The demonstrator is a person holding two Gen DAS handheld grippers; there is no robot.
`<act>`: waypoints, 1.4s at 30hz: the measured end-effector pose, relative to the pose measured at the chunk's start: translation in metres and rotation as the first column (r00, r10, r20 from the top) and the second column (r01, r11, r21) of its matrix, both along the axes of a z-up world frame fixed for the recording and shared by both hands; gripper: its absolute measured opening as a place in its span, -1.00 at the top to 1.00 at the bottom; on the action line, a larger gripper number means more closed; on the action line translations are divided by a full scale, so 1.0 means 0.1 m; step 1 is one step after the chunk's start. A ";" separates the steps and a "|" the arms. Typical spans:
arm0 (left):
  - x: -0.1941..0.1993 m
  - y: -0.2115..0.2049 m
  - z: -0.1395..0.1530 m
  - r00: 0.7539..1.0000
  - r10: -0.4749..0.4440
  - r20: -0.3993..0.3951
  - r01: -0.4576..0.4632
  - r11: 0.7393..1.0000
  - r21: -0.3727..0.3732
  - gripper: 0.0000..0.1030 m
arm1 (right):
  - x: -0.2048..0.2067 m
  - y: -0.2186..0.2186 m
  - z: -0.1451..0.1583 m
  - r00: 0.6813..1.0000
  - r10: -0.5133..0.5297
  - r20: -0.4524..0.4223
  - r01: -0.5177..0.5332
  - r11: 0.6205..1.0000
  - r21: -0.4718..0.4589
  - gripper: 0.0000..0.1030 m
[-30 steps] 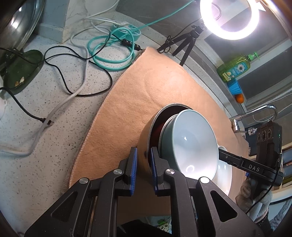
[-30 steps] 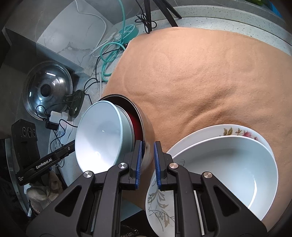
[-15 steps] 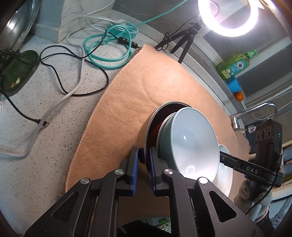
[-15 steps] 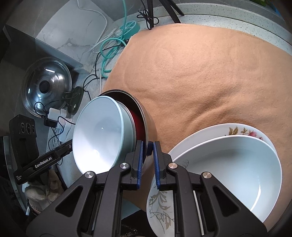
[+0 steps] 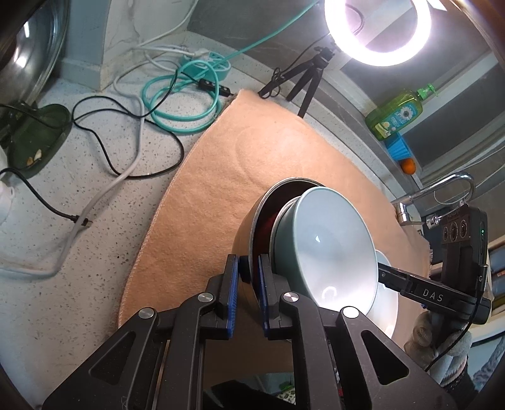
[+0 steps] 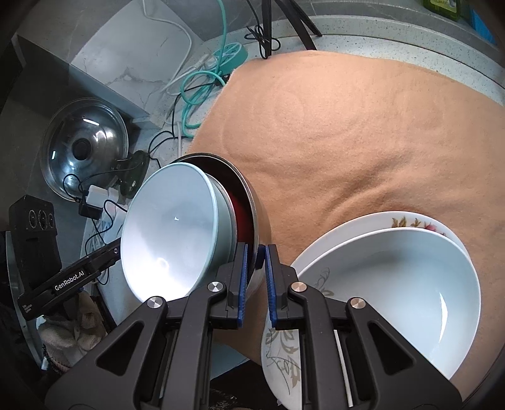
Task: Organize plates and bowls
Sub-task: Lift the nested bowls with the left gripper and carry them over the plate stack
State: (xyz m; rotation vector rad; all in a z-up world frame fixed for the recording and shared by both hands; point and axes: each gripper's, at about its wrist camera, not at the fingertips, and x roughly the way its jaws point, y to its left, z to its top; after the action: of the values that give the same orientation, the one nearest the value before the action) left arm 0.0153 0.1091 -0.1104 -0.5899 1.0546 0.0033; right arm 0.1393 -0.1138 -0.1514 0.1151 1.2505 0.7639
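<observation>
A steel bowl with a red inside [image 5: 252,220] [image 6: 244,195] holds a pale blue-green bowl [image 5: 331,249] [image 6: 170,233] nested in it. Both are tipped on edge and held above the tan mat [image 5: 240,176] [image 6: 363,132]. My left gripper [image 5: 245,268] is shut on the steel bowl's rim from one side. My right gripper [image 6: 255,258] is shut on the same rim from the opposite side. A white bowl [image 6: 391,290] sits in a floral plate [image 6: 284,356] on the mat, right of the right gripper.
Cables [image 5: 126,148] and a teal power strip [image 5: 205,66] lie on the speckled counter left of the mat. A glass lid [image 6: 83,148] leans at the wall. A ring light on a tripod [image 5: 375,28], a soap bottle [image 5: 394,113] and a tap [image 5: 442,189] stand behind.
Both grippers have closed tighter on the steel bowl's rim. The nested bowls have risen slightly off the mat and tipped a little more.
</observation>
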 end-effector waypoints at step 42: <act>0.28 -1.31 0.32 0.949 -0.309 0.070 0.310 0.951 -0.010 0.81 | -0.38 -1.66 0.36 0.954 -0.298 0.042 0.298 0.954 0.000 0.78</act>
State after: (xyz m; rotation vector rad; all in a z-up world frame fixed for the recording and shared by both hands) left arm 0.0437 -0.0221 -0.0786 -0.4352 1.0733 -0.3016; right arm 0.1009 -0.2802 -0.1151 0.2758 1.1629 0.4976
